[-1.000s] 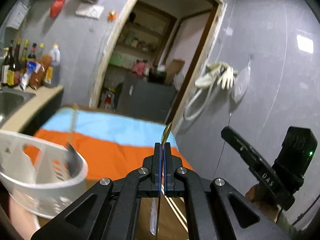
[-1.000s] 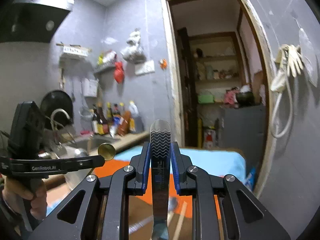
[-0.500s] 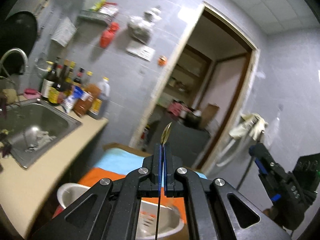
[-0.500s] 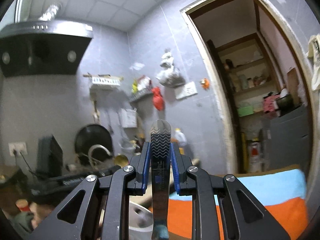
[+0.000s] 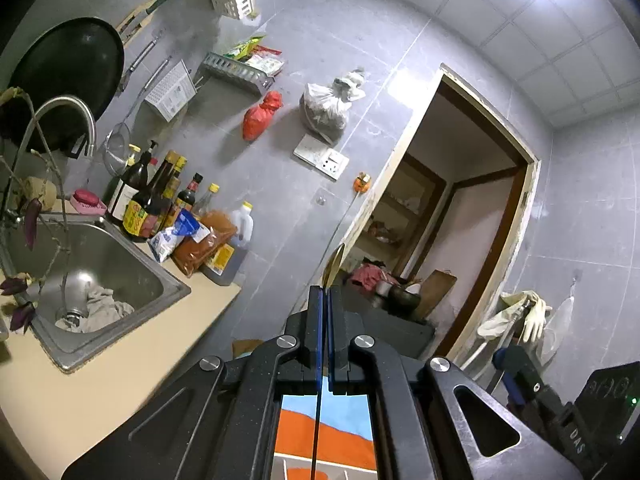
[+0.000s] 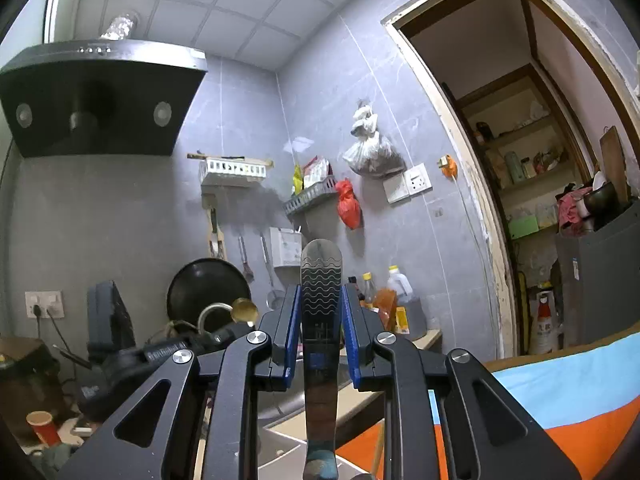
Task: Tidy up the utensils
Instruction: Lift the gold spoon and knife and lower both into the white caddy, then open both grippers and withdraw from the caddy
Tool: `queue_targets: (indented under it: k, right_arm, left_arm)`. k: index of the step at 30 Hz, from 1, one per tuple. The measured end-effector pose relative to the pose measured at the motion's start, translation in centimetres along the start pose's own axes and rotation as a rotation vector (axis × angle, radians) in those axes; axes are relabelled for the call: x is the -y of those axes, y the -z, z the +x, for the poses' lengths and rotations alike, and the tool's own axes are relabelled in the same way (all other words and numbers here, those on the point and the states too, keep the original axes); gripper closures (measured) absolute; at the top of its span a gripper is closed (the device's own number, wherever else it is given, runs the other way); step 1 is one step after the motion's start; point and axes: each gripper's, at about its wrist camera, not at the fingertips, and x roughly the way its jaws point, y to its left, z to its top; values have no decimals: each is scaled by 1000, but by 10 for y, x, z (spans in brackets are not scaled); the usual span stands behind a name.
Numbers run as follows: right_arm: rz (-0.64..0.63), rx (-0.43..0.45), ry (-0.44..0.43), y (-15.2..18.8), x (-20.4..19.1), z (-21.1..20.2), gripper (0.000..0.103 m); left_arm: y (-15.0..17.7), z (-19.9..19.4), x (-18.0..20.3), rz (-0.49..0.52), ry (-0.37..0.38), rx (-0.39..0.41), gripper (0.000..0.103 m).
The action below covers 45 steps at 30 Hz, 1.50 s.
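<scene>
Left wrist view, left gripper [image 5: 325, 294] jaws clamping edge-on gold spoon [image 5: 333, 265], right gripper [image 6: 321, 312] jaws gripping patterned steel handle [image 6: 321, 280].

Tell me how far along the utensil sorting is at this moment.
Done: nothing shown as placed; no holder is clearly visible. In hand: the left tool is shut on a thin gold-coloured spoon, seen edge-on, and the right tool grips a flat steel handle with a wave pattern. Both utensils are up in the air, facing the grey tiled wall. Left: putting both away.
</scene>
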Motion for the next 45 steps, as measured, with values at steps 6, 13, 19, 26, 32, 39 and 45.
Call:
queue_targets:
  k: [6, 13, 19, 26, 32, 39, 45]
  right_arm:
    - [-53, 3, 27, 11, -5, 7, 86]
    - [-92, -8, 48, 26, -5, 11, 86]
    - [-82, -35, 56, 37, 0, 16, 86]
    - [-82, -78, 62, 46, 3, 21, 85]
    - [-70, -126, 61, 51, 5, 24, 84]
    - [-46, -146, 62, 51, 7, 20, 77]
    - [-38, -142, 73, 41, 8, 8, 70]
  left_arm:
    - [12, 2, 1, 47, -10, 58, 103]
    - [25, 1, -9, 63, -41, 103, 103]
    - [42, 0, -16, 78, -60, 97, 103]
    - [59, 0, -20, 87, -72, 58, 103]
    - [61, -6, -21, 79, -63, -19, 102]
    - [65, -12, -9, 124, -40, -113, 91]
    - [60, -24, 6, 146, -23, -139, 64]
